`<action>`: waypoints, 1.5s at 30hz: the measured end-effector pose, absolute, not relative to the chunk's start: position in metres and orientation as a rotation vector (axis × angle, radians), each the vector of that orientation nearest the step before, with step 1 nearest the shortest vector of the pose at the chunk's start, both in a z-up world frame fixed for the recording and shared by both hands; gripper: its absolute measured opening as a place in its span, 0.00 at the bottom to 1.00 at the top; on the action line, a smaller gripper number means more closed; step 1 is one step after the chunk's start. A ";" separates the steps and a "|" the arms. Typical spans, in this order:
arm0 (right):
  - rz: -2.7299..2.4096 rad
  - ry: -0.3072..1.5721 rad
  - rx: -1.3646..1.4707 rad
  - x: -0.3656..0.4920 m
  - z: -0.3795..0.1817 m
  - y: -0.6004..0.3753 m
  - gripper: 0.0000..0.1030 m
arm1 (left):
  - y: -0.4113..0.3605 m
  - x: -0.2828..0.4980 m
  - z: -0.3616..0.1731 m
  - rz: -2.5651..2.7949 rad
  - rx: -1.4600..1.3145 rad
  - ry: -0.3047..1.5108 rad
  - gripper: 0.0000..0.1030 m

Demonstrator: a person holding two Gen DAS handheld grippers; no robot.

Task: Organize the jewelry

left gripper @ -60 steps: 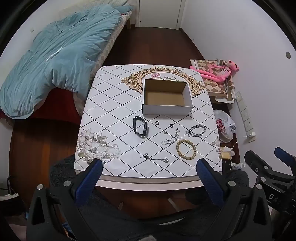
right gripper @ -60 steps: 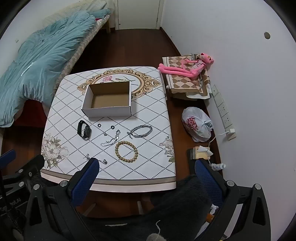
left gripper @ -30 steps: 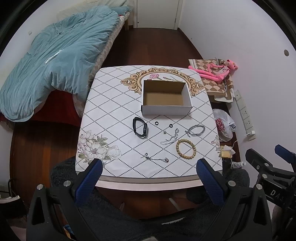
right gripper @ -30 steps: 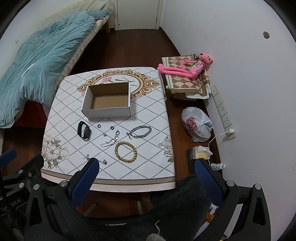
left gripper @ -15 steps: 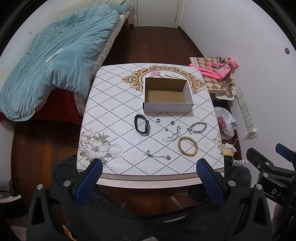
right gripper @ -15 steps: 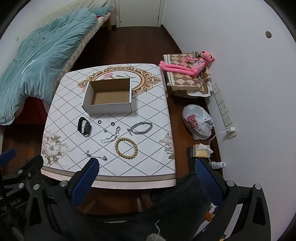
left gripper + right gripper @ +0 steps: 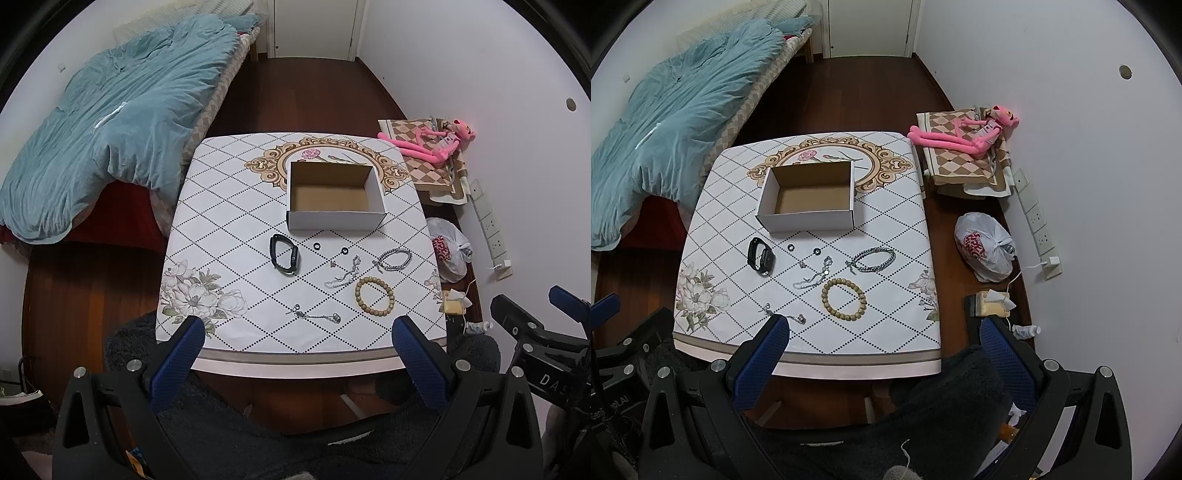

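An empty cardboard box stands on the patterned table. In front of it lie a black wristband, two small black rings, a thin silver chain, a thick silver chain bracelet, a wooden bead bracelet and a small chain near the front edge. My left gripper and right gripper hover open above the table's near edge, holding nothing.
A bed with a teal duvet lies left of the table. At the right wall sit a pink plush toy on folded cloth, a white plastic bag, a power strip and a tissue box. Dark wooden floor surrounds the table.
Both views have shifted slightly toward the table and tilted; the objects on the table have not moved. Both grippers stay open.
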State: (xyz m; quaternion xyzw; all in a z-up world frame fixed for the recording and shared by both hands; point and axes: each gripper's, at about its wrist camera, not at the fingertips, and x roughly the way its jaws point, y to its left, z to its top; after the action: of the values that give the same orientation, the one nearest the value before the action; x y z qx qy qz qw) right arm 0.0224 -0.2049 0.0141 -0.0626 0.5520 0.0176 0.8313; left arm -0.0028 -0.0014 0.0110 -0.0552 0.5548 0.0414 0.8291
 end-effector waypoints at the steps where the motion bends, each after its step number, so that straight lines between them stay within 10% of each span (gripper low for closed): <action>1: 0.038 1.171 -0.132 0.023 0.014 -0.205 1.00 | -0.002 -0.003 0.011 0.088 -0.118 1.177 1.00; 45: -0.009 1.153 -0.077 0.046 -0.004 -0.217 1.00 | 0.012 0.026 -0.008 0.187 -0.076 1.125 1.00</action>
State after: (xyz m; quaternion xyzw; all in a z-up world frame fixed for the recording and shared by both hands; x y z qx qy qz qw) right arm 0.0457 -0.2167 -0.0037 -0.0363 0.5448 -0.0044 0.8378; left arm 0.0262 0.0121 -0.0078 -0.0360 0.5325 0.0887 0.8410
